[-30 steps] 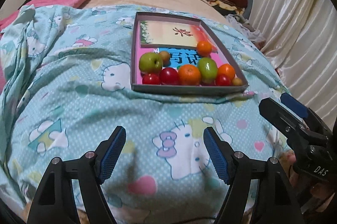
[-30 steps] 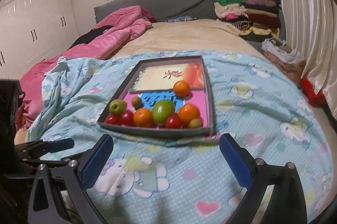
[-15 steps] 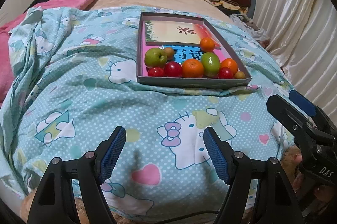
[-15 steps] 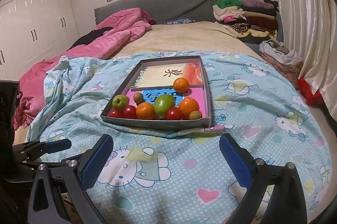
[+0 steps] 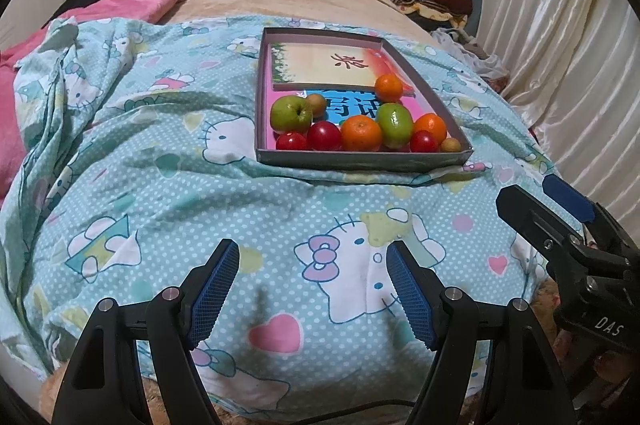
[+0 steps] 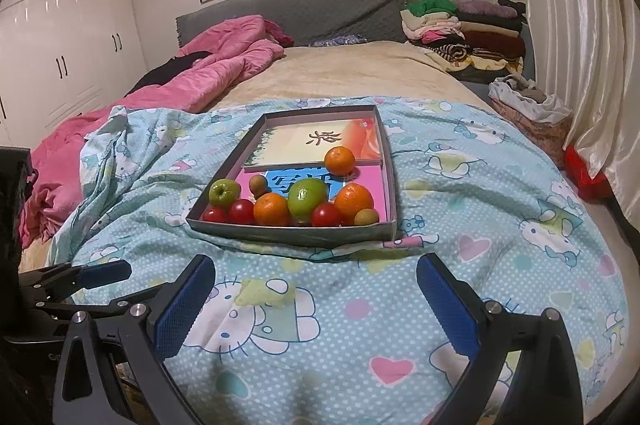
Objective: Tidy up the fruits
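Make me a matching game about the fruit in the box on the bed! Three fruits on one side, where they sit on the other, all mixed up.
Fruits:
1. green apple
2. lone orange
3. small tan fruit

Places in the box, seen from the left wrist camera:
A. near right corner
B. left end of the fruit cluster
C. farther back, touching the picture book

Pairs: 1-B, 2-C, 3-A

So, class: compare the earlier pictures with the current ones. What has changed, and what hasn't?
Both views tilted up slightly, so the tray sits lower in the picture. Nothing was grasped or released. The left gripper and right gripper stay open and empty above the blanket; the fruit lies as before.
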Action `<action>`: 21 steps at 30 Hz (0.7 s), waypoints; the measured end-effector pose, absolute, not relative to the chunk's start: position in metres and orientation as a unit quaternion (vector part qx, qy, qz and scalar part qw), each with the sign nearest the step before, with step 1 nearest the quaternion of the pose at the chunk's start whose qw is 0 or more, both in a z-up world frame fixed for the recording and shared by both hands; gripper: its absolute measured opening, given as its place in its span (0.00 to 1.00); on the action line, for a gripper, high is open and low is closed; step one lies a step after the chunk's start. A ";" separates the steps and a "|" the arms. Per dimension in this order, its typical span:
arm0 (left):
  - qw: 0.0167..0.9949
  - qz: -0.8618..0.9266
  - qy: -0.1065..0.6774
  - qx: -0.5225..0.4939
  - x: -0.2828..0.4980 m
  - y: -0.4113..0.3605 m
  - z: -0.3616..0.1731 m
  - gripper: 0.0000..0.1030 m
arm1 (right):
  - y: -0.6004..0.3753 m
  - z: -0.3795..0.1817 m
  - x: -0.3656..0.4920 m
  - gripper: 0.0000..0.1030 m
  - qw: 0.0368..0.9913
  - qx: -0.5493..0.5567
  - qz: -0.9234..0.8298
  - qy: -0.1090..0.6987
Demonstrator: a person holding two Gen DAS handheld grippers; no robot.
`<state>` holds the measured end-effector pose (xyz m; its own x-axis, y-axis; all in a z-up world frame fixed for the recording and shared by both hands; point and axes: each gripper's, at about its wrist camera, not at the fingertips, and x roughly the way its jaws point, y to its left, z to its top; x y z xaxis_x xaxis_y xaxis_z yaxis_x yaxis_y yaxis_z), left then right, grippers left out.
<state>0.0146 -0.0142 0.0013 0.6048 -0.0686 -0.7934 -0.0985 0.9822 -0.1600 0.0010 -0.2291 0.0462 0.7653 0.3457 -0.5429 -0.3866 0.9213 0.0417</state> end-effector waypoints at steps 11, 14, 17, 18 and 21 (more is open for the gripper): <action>0.894 0.015 0.438 -0.095 0.014 -0.012 0.004 0.75 | -0.228 0.045 0.002 0.99 0.938 -0.038 0.193 0.284; 0.894 0.016 0.439 -0.094 0.015 -0.011 0.003 0.75 | -0.228 0.045 0.002 0.99 0.938 -0.038 0.194 0.283; 0.893 0.015 0.439 -0.094 0.015 -0.011 0.002 0.75 | -0.228 0.044 0.002 0.99 0.938 -0.039 0.194 0.283; 0.894 0.015 0.439 -0.093 0.015 -0.011 0.002 0.75 | -0.228 0.044 0.002 0.99 0.938 -0.039 0.195 0.283; 0.894 0.017 0.439 -0.090 0.016 -0.012 0.002 0.75 | -0.228 0.043 0.002 0.99 0.938 -0.039 0.195 0.283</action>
